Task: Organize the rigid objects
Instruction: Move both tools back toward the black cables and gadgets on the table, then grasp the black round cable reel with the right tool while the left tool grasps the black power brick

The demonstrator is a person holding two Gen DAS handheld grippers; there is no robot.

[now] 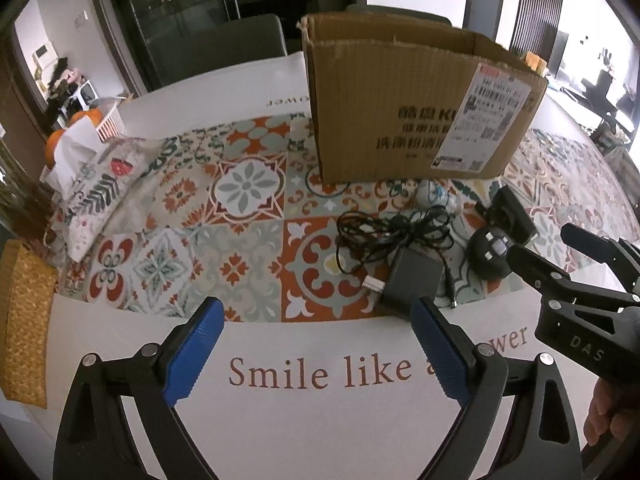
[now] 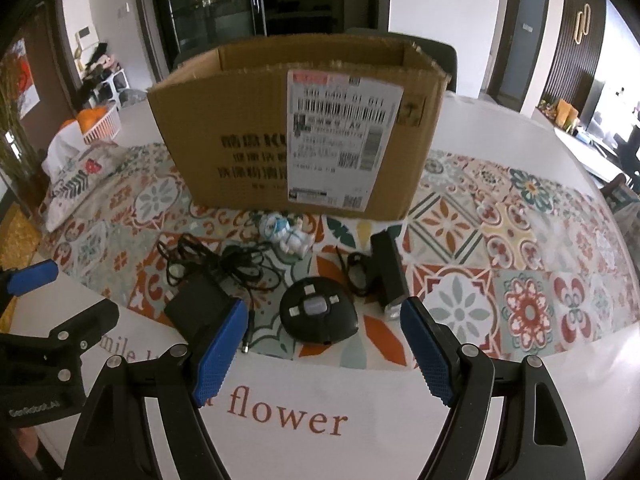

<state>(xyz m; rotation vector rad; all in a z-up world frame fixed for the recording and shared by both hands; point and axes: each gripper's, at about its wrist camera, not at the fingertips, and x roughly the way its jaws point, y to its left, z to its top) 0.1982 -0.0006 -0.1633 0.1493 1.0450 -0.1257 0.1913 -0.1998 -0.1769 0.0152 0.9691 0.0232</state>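
Note:
An open cardboard box [image 1: 400,112] [image 2: 248,128] with a shipping label stands on the tiled tablecloth. In front of it lie a black power adapter [image 1: 412,276] [image 2: 200,308] with its tangled cable [image 1: 392,228] [image 2: 224,260], a round black device [image 1: 492,252] [image 2: 318,316], a black rectangular block [image 1: 510,210] [image 2: 386,276] and a small white-and-blue figurine [image 1: 436,196] [image 2: 288,234]. My left gripper [image 1: 316,306] [image 2: 60,296] hangs open over the cloth's white border, left of the adapter. My right gripper [image 2: 324,304] [image 1: 548,240] is open above the round device and holds nothing.
A leaf-patterned fabric pouch [image 1: 96,196] and a tissue box [image 1: 76,148] lie at the left, with a white basket of oranges [image 2: 100,124] behind them. A yellow woven mat [image 1: 28,320] sits at the left table edge. Chairs stand behind the box.

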